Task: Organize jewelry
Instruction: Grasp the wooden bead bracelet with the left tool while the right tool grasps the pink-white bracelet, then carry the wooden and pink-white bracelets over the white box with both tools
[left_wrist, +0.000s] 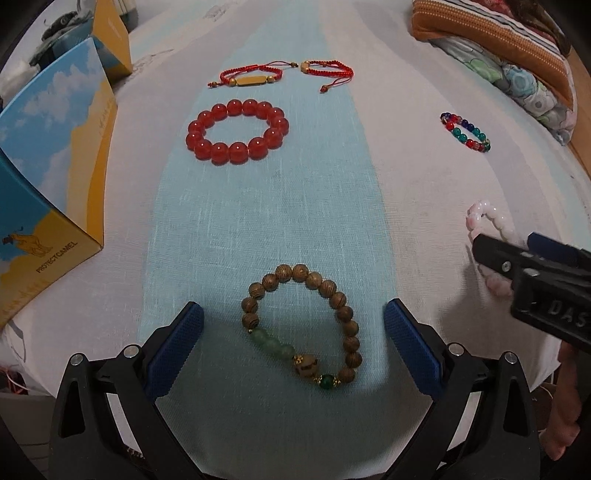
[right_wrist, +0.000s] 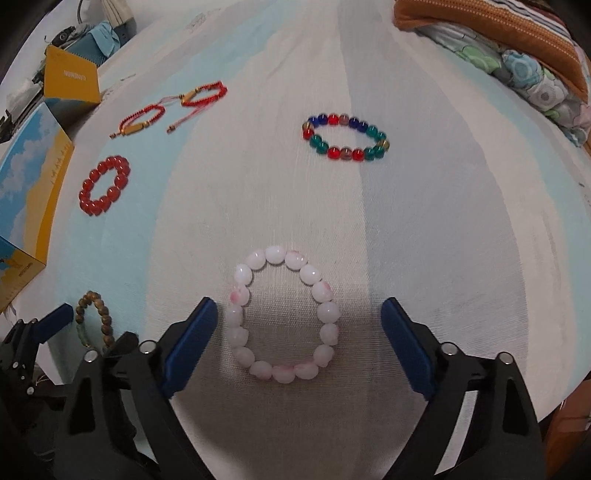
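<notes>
Wooden bracelet (left_wrist: 301, 328), with a few green beads, lies flat on the blue stripe of the cloth (left_wrist: 280, 206), between the spread, empty fingers of the left gripper (left_wrist: 293, 332). Beyond it on the stripe sits the red bracelet (left_wrist: 237, 133), then two red cord bracelets (left_wrist: 280, 75). Right of it, the pink bracelet (right_wrist: 282, 319) lies between the right gripper's (right_wrist: 299, 328) spread fingers, ungrasped; the multicoloured bracelet (right_wrist: 345, 138) is farther off. Left stands a box (left_wrist: 51, 206) reading "PROTECTCAMEL".

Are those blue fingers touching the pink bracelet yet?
Apart. The right wrist view shows cloth between each of the right gripper fingers and the pink bracelet.
</notes>
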